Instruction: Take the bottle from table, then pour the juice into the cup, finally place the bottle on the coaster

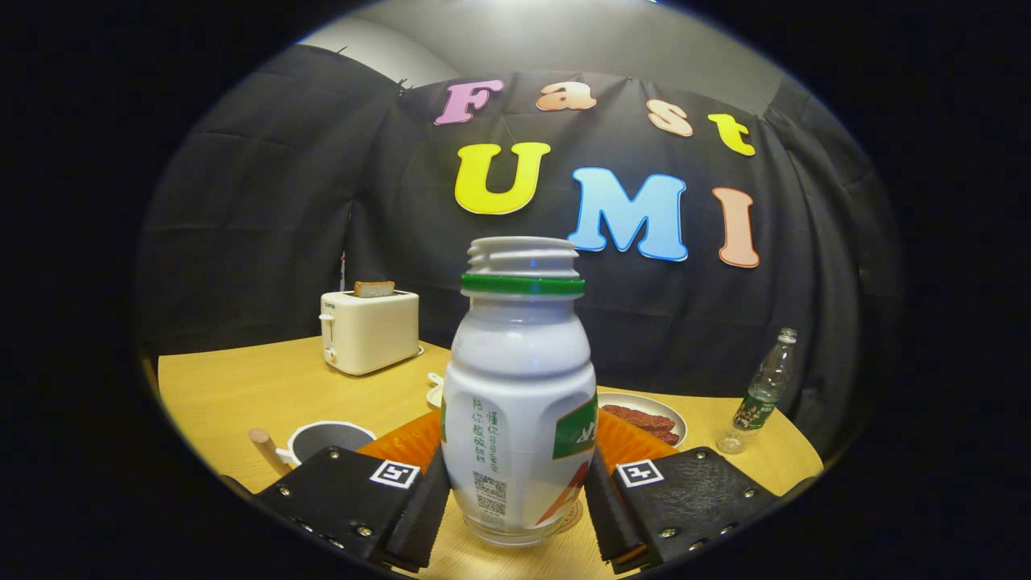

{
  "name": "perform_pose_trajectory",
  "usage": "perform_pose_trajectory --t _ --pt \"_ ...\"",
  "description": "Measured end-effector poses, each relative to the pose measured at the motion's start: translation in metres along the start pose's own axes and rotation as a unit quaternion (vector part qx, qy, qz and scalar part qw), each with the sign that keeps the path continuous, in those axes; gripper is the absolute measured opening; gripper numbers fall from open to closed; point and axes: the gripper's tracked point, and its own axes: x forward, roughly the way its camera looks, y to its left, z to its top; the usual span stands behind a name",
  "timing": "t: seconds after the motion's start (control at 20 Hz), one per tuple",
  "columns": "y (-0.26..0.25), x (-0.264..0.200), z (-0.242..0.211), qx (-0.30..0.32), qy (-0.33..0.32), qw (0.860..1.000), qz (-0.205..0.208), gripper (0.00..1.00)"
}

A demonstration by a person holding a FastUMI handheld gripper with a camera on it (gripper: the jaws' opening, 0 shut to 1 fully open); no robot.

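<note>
My gripper [515, 491] pinches the uncapped white plastic bottle with green neck ring [519, 387] at centre frame, upright above the wooden table [242, 387]; I'd lift straight, then tilt slowly over the dark-lined cup [329, 441] at lower left.

The bottle [519, 387] stands upright between the two fingers of the gripper [515, 499] and closes the way straight ahead; both fingers press on its sides. Just behind it, an orange mat [407, 441] and a plate [648, 419] take the middle of the table [233, 387]. Ahead to the left, a cup [326, 439] stands near the finger, and the toaster [370, 330] is further. Between them, bare table is free. Far right stands a clear water bottle [761, 391], with free table before it.
</note>
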Motion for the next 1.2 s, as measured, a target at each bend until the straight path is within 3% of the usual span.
perform_pose_trajectory --t 0.5,1.2 --pt "-0.018 0.051 -0.048 0.045 0.039 0.998 -0.029 0.74" --pt "-0.026 0.057 -0.064 0.060 0.029 0.997 -0.035 0.76"
